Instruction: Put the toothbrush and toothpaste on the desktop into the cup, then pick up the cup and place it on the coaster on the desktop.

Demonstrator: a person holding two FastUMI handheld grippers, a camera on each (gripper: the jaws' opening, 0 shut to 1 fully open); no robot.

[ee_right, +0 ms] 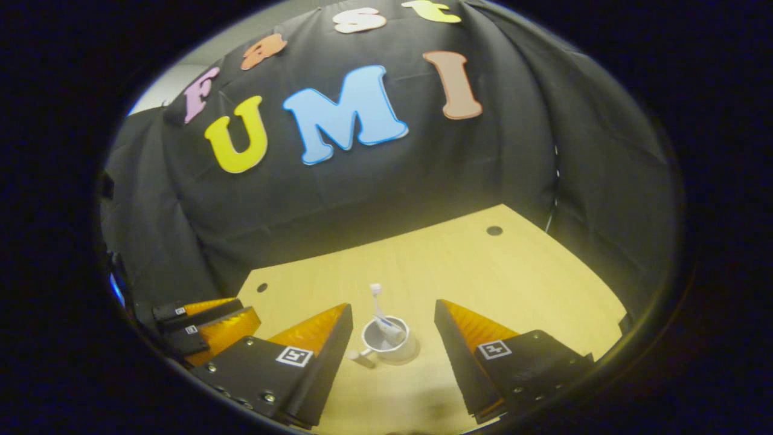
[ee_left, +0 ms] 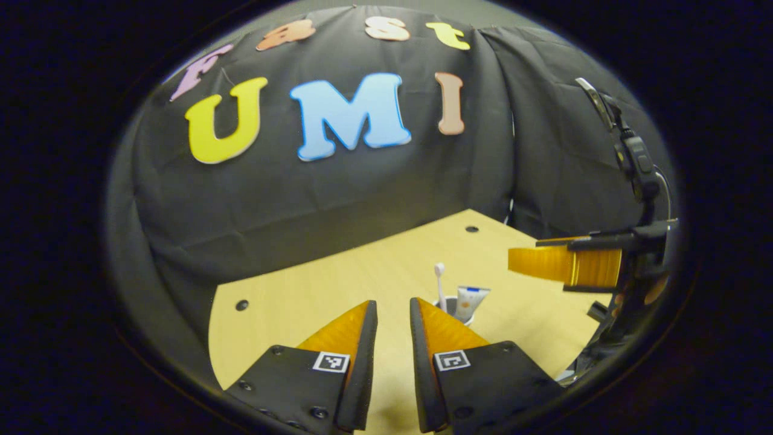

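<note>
A pale cup [ee_right: 389, 347] with a small handle stands on the wooden desktop [ee_right: 513, 284]. A white toothbrush [ee_right: 376, 296] stands up out of it, and the toothpaste tube [ee_right: 392, 329] leans inside. My right gripper [ee_right: 392, 305] is open wide, and the cup shows in the gap between its fingers, untouched. In the left gripper view the cup [ee_left: 465, 317] sits just past my right fingertip, holding the toothbrush [ee_left: 440, 284] and the toothpaste [ee_left: 471, 299]. My left gripper [ee_left: 394, 302] has its fingers nearly together with nothing between them. The right gripper [ee_left: 567, 266] hovers to the cup's right.
The black cloth wall encloses the desktop at the back and on both sides. Small dark holes [ee_left: 241, 305] [ee_left: 471, 229] mark the desktop's far corners. In the right gripper view the left gripper [ee_right: 208, 323] lies low at the left edge.
</note>
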